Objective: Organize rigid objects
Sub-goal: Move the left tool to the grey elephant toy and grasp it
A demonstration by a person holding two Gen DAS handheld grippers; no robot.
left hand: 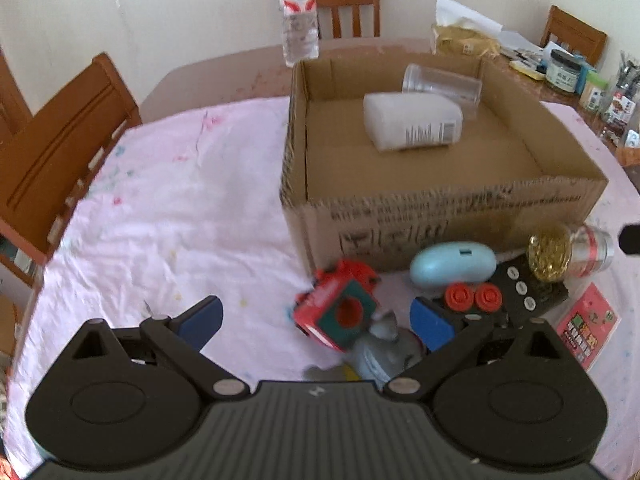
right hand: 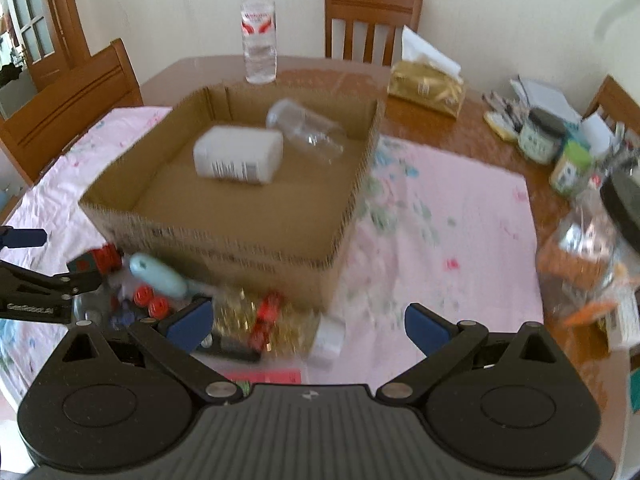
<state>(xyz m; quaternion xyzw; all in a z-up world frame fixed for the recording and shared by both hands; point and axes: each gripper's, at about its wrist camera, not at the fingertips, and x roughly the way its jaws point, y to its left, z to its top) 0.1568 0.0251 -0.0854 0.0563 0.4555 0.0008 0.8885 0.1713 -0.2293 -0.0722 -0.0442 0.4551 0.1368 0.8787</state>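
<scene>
The left tongs (left hand: 316,322) stood wide apart, gripping nothing, low over the pink cloth (left hand: 168,208) on the counter (right hand: 460,128). Between their blue pads (left hand: 202,320) lay a red-and-green toy block (left hand: 340,312), tilted, with a grey figure (left hand: 382,350) touching it. Further right, before the cardboard box (left hand: 440,208), lay a pale blue oval case (left hand: 452,264), two red caps (left hand: 474,297), a black remote (left hand: 524,288) and a jar of gold clips (left hand: 568,254) on its side. Inside the box lay a white bottle (left hand: 412,120) and a clear jar (left hand: 442,82). The right tongs (right hand: 308,324) were likewise spread and empty, just right of the blurred jar.
</scene>
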